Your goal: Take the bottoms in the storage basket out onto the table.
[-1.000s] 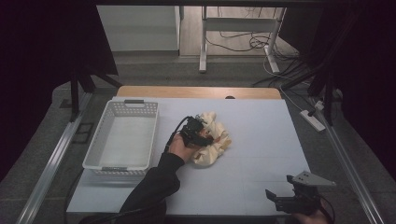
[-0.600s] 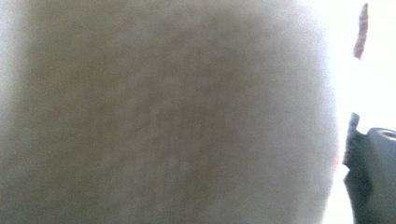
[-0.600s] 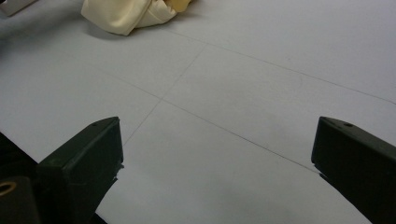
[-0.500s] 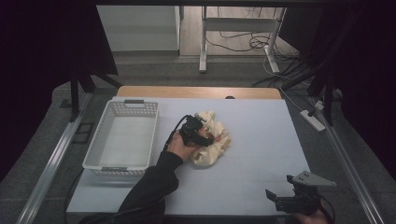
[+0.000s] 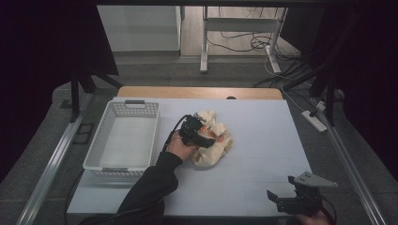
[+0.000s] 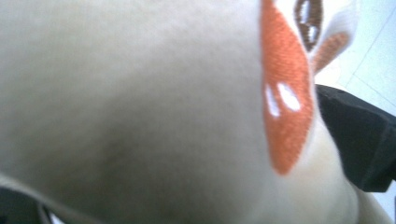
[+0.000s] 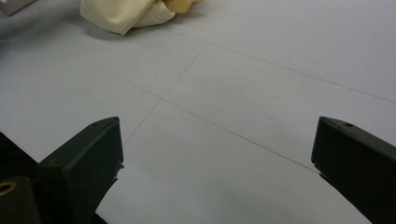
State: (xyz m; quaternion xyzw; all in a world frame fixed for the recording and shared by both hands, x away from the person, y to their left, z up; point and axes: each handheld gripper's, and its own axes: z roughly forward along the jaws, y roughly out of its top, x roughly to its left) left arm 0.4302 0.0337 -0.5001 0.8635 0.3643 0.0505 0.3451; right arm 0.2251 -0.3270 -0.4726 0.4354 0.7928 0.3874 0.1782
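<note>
Left gripper (image 5: 199, 136) on cream cloth (image 5: 217, 144), table (image 5: 263, 122) centre, right of white basket (image 5: 123, 140); jaws likely clamping cloth. Right gripper (image 5: 288, 202) near-right, jaws apart, idle. Step prob. cloth pickup; next: lift, maybe to basket.

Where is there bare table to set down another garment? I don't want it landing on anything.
The widest bare stretch lies right of the cream cloth, out to the table edge, and forward to the right gripper. The basket also sits empty. It's crowded between basket and cloth, where the left gripper presses in.
</note>
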